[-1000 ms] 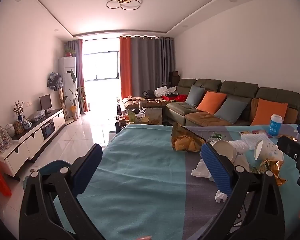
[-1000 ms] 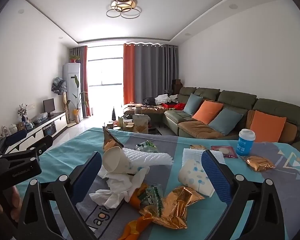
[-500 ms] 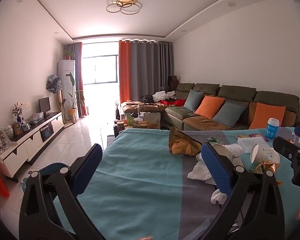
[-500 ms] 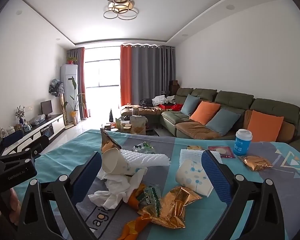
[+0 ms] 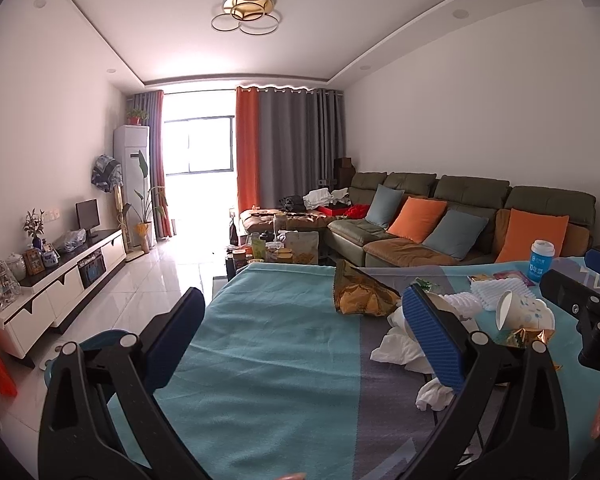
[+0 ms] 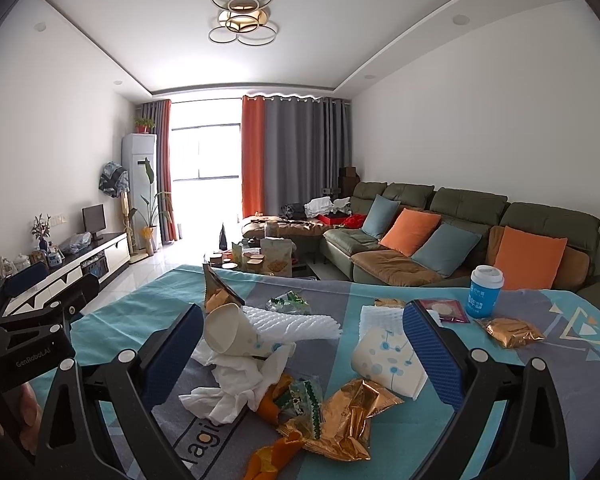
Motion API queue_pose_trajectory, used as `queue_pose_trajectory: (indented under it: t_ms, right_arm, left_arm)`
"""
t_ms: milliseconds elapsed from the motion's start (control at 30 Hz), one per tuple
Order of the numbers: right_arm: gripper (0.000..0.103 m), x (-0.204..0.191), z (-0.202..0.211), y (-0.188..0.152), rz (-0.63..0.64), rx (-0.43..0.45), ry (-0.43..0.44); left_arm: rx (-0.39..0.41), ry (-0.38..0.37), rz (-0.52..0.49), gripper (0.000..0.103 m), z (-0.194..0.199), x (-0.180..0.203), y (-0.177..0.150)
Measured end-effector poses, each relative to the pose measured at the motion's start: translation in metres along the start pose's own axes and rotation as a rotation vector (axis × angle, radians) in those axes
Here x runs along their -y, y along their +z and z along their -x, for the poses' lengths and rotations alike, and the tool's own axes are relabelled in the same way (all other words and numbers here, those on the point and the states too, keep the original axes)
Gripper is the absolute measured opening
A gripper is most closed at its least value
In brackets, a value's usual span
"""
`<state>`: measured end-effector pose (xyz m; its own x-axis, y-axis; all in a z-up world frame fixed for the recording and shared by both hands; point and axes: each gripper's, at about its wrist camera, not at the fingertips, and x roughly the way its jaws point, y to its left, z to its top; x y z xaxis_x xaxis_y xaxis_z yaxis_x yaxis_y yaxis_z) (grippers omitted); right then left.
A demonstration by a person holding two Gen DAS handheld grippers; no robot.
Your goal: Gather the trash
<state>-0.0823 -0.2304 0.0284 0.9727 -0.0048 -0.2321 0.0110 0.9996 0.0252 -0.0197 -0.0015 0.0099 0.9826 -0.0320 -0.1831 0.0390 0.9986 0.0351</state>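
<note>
From the left wrist, the right-hand pad hides much of a white paper cup (image 5: 444, 304) and the crumpled tissue (image 5: 400, 350) just beyond the jaws. The right gripper (image 5: 584, 300) is cut by the frame's edge. From the right wrist, orange peel (image 6: 268, 456) below the jaws runs off the bottom; print on the blue cup (image 6: 484, 292) is unreadable.

Trash lies heaped mid-table on the teal-and-grey tablecloth (image 6: 520, 432): a tipped paper cup (image 6: 230, 332) resting on crumpled white tissue (image 6: 236, 380), another blue-dotted cup (image 6: 384, 360) on its side, gold foil wrappers (image 6: 352, 412), orange peel (image 6: 276, 446) — and white foam netting (image 6: 296, 324) behind.
</note>
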Motion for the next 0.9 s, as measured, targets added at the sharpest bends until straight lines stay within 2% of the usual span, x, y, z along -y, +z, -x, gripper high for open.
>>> queue_pose_trajectory:
  t_ms: [900]
  right_arm:
    - [0.096, 0.0014, -0.0031, 0.0017, 0.000, 0.012, 0.003]
  left_arm:
    - [0.012, 0.007, 0.005, 0.097, 0.0045, -0.0030, 0.0022]
